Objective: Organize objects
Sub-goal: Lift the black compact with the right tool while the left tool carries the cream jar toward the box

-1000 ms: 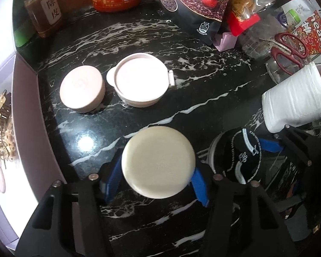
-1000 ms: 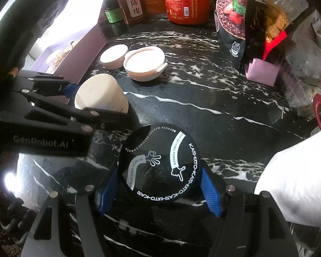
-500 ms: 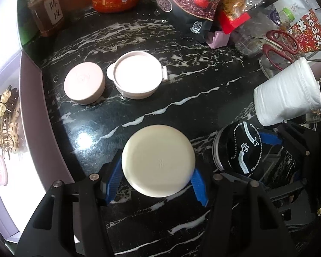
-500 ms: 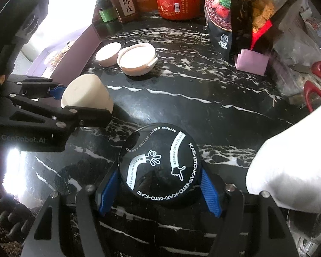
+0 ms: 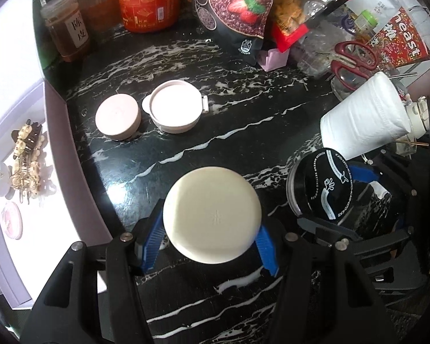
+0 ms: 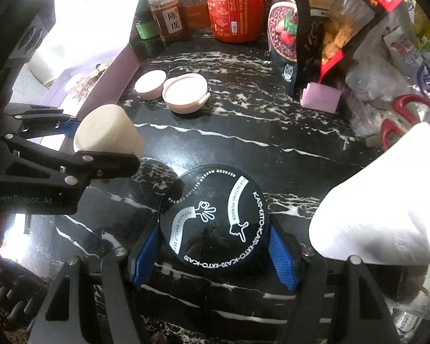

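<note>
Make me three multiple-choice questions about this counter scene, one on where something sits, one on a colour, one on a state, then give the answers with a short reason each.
1. Where is the small pink jar?
A. Left of the pink lidded bowl, in the left wrist view
B. On the scissors
C. In the right gripper

2. What colour are the scissors' handles?
A. Green
B. Red
C. White

3. What is the left gripper doing?
A. Standing open, empty
B. Gripping scissors
C. Clamping the cream jar

Answers: 1 A, they sit side by side; 2 B, red loops show; 3 C, blue pads press its sides.

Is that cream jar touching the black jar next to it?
Apart. The left wrist view shows bare marble countertop between the cream jar and the black jar.
</note>
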A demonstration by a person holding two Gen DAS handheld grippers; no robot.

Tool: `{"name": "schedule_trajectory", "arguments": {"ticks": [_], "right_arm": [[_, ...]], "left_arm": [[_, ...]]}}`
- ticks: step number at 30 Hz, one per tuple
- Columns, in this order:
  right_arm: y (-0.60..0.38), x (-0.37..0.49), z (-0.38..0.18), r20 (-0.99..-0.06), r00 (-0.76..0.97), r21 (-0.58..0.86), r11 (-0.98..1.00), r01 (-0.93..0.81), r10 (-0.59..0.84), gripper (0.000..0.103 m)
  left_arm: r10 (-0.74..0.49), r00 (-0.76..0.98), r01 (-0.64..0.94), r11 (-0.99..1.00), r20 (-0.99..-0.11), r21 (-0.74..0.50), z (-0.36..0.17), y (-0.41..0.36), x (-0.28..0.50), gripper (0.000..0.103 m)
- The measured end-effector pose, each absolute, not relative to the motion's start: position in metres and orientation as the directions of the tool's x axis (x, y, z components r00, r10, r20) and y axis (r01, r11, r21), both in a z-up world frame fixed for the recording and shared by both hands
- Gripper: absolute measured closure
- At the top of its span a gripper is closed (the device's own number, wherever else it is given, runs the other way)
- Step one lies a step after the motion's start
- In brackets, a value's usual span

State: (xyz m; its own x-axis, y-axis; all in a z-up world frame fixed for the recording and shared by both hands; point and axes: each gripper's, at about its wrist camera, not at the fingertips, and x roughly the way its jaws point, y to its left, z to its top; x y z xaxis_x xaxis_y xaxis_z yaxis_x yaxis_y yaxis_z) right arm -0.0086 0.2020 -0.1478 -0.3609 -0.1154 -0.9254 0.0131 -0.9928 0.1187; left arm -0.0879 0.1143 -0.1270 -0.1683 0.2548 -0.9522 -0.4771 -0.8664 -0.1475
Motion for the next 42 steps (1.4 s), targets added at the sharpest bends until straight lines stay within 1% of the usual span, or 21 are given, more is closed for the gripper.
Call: {"name": "schedule_trajectory", "arguments": {"ticks": [14, 23, 30, 42], "right_arm": [[0.186, 0.002, -0.115, -0.906, -0.412, 0.085, -0.995, 0.048, -0.097, 0.033], [0.163, 0.003, -0.097, -0.894, -0.432, 0.076, -0.990, 0.116, -0.119, 0.033], [0.139, 0.001, -0.090, -0.891, -0.428, 0.081, -0.980, 0.182, -0.153, 0.033], [0.091, -0.003, -0.093, -0.895, -0.395, 0.081, -0.947, 0.312, -0.207, 0.033]], "left_arm": [[0.255, -0.233, -0.450, -0.884, -0.938, -0.128, -0.096, 0.086, -0.065, 0.047], [0.238, -0.285, -0.415, -0.904, -0.929, -0.104, -0.076, 0.061, -0.050, 0.047], [0.217, -0.308, -0.362, -0.927, -0.926, -0.097, -0.070, 0.034, -0.039, 0.047], [0.177, -0.322, -0.227, -0.968, -0.930, -0.105, -0.071, -0.021, -0.021, 0.047]]}}
